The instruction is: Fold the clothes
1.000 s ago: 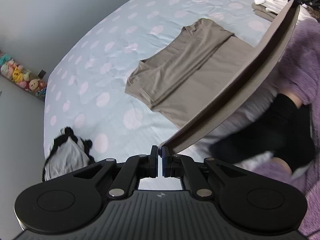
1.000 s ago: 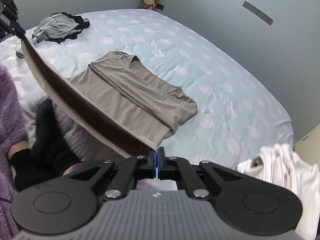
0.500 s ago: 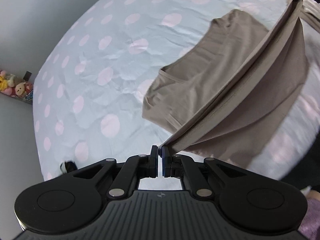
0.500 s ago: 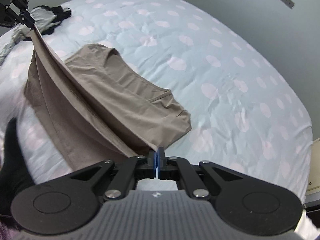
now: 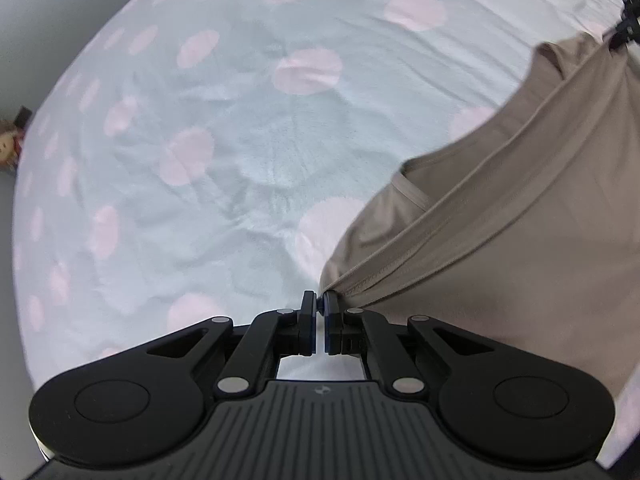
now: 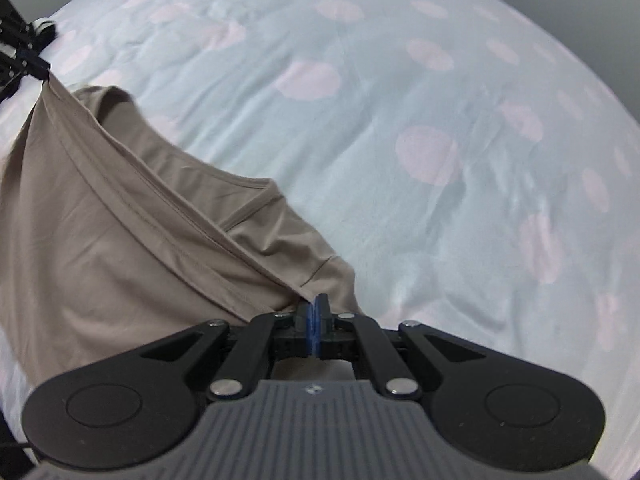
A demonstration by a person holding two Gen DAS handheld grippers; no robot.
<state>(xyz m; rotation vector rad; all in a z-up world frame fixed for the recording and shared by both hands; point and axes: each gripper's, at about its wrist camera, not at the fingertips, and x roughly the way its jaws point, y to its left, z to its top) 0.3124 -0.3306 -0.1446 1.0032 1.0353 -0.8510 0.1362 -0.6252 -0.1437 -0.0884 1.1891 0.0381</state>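
A taupe shirt [image 5: 520,240] lies partly folded on the bed, its hem edge stretched between both grippers. My left gripper [image 5: 319,300] is shut on one hem corner, low over the bed. My right gripper [image 6: 316,300] is shut on the other hem corner. The shirt [image 6: 100,248] fills the left of the right wrist view, with its folded sleeves and neckline beyond the lifted hem. The right gripper shows at the far right edge of the left wrist view [image 5: 624,32]. The left gripper shows at the far left edge of the right wrist view [image 6: 20,60].
The bed has a light blue cover with pink dots [image 5: 200,160] that spreads wide past the shirt [image 6: 440,120]. A grey wall [image 5: 40,0] stands behind the bed. A soft toy [image 5: 10,148] shows at the left edge.
Both grippers have carried the hem forward and down over the shirt toward its neckline. The cameras have come much closer to the bed; the person and other clothes have left view.
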